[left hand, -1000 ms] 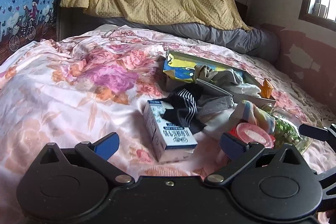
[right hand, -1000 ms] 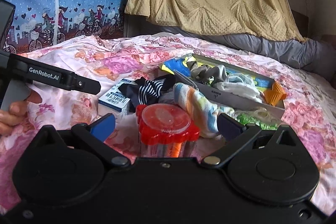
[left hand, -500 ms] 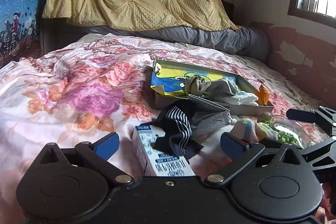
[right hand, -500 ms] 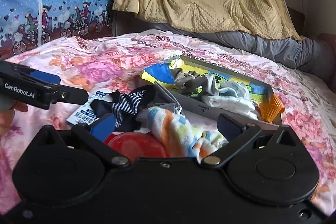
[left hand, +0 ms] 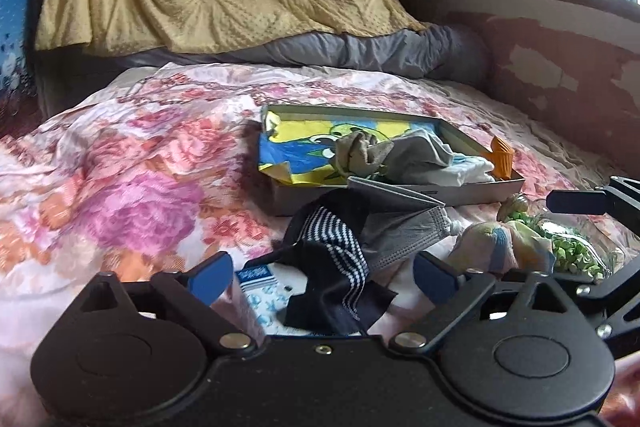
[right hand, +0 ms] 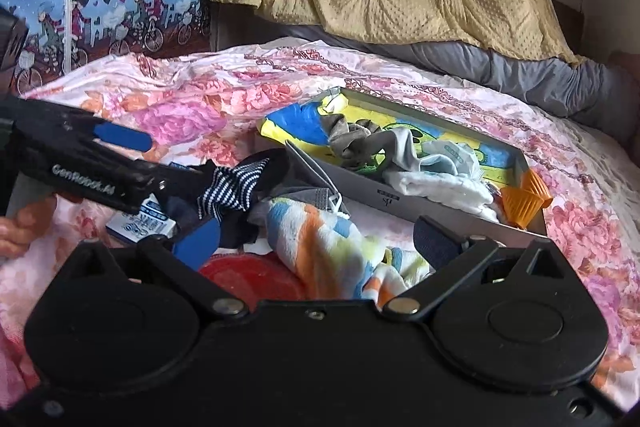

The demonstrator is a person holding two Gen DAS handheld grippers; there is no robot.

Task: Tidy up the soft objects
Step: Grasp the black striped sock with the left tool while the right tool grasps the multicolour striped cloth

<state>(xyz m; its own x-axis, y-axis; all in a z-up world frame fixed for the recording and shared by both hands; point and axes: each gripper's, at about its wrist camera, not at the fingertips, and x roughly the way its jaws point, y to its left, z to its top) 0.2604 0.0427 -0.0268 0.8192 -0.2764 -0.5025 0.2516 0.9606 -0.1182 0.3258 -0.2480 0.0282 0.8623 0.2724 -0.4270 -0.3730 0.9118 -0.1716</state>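
The dark striped sock [left hand: 332, 267] lies crumpled on the bed, draped over a milk carton [left hand: 260, 287] just short of the grey box [left hand: 400, 193] that already holds other socks. A second ago the left hand-held gripper [left hand: 322, 275] hung farther back; it has since closed in, and its jaws, wide but closing, now straddle the sock without pressing it. The right hand-held gripper [right hand: 316, 239] stands wide over the pastel sock [right hand: 320, 243], holding nothing. A pickup looks imminent.
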